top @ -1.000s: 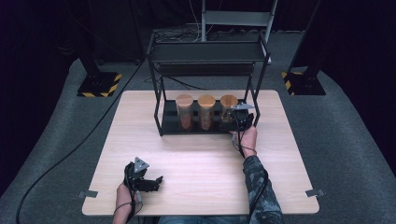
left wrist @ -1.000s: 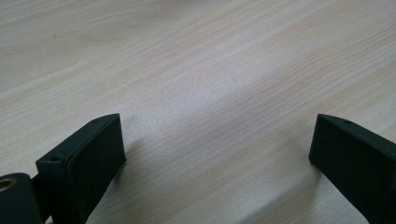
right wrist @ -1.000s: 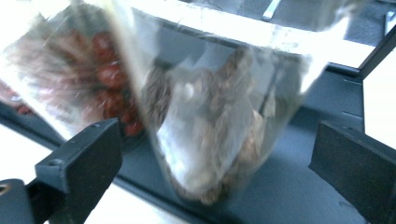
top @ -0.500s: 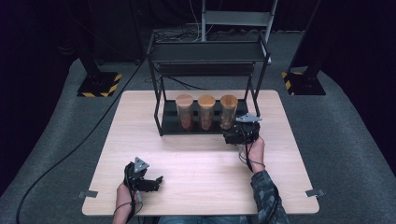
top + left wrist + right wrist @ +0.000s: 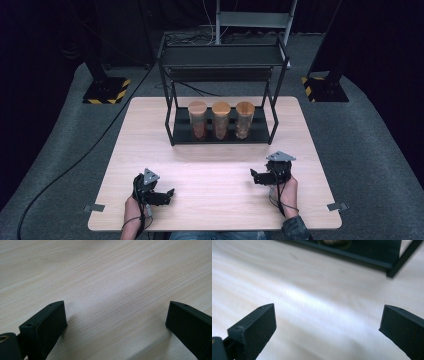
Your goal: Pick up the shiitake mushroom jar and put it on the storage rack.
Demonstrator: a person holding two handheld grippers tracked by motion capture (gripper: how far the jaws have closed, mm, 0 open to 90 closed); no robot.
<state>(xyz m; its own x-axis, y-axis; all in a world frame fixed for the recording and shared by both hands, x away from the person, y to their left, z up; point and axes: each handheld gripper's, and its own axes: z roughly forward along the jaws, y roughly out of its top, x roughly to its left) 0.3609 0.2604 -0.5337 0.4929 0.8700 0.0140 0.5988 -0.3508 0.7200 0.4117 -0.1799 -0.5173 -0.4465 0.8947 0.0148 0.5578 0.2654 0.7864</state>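
My right gripper (image 5: 261, 176) has its jaws spread wide with nothing between them, hanging low over bare wood at the near right of the worktop (image 5: 215, 165). In the right gripper view the two black jaws frame pale wood, and beyond them runs the bottom rail of the black rack (image 5: 372, 261), well apart from the jaw tips. My left gripper (image 5: 165, 194) sits at the near left of the worktop, jaws also wide and empty, with plain wood grain between them in the left gripper view.

Farther out, the rack (image 5: 220, 95) stands at the middle back of the worktop. On its lower shelf three jars with wooden lids stand upright in a row: the left jar (image 5: 198, 120), the middle jar (image 5: 221, 120) and the right jar (image 5: 244, 119), which is the one nearest my right gripper. Both grippers are well apart from the jars.
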